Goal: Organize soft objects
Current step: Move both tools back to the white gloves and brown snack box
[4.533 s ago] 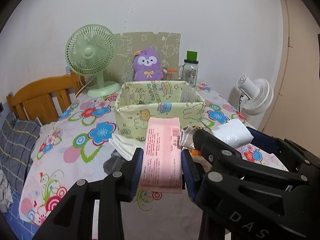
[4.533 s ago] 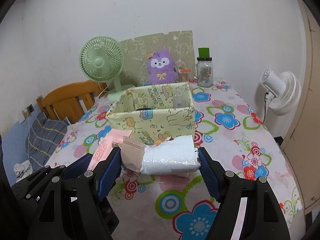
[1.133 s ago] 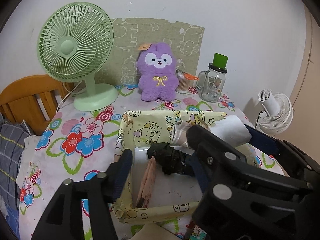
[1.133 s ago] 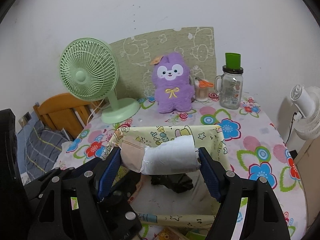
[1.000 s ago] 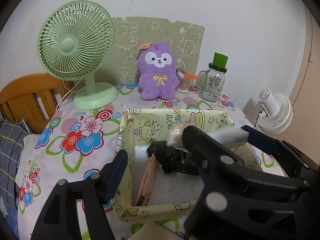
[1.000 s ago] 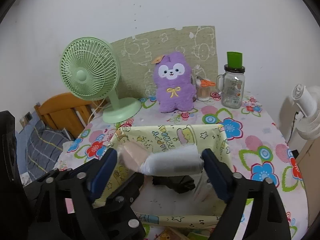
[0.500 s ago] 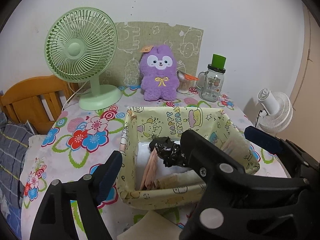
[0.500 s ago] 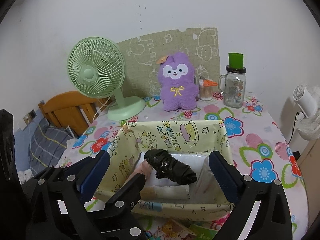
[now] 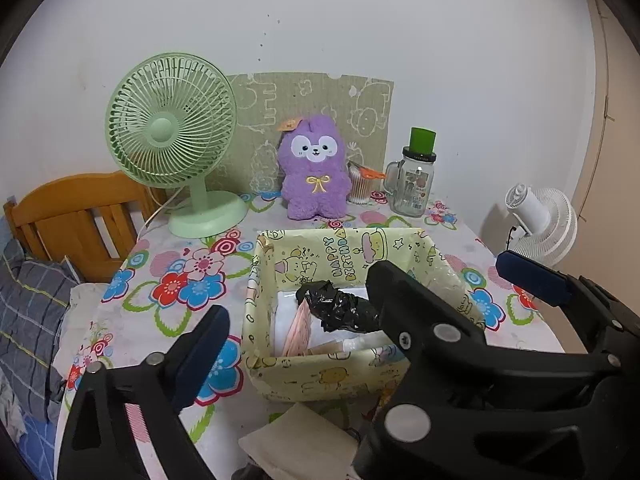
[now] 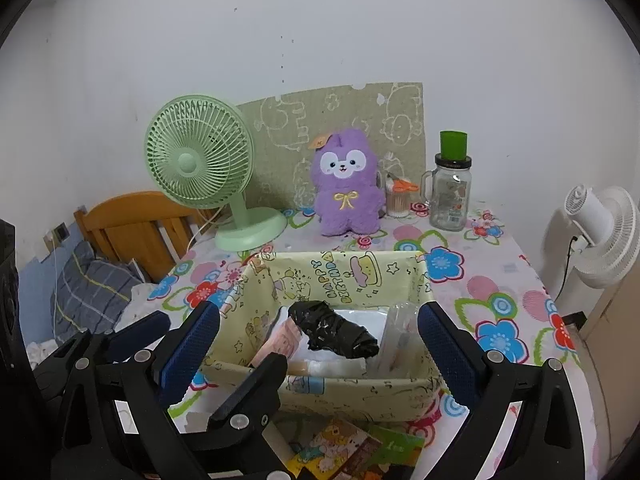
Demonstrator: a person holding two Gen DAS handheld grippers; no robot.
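A yellow cartoon-print box (image 9: 320,376) (image 10: 340,392) stands on the flowered table. Inside lie a crumpled black bag (image 9: 336,312) (image 10: 336,334), a pink packet (image 9: 298,330) (image 10: 276,344), and a white wrapped roll (image 10: 332,366) at the front. My left gripper (image 9: 294,320) is open and empty, pulled back from the box. My right gripper (image 10: 320,332) is open and empty, its fingers (image 10: 192,344) wide apart in front of the box.
A green fan (image 9: 172,148) (image 10: 204,168), a purple plush (image 9: 314,168) (image 10: 346,188) and a glass jar with a green lid (image 9: 414,176) (image 10: 450,184) stand at the back. A white fan (image 9: 540,220) is to the right. Cloth and cards (image 10: 348,448) lie before the box. A wooden bed frame (image 9: 68,220) is to the left.
My right gripper opened and the white roll dropped into the box. Earlier the left gripper let go of the pink packet there. Both grippers have drawn back and up from the box.
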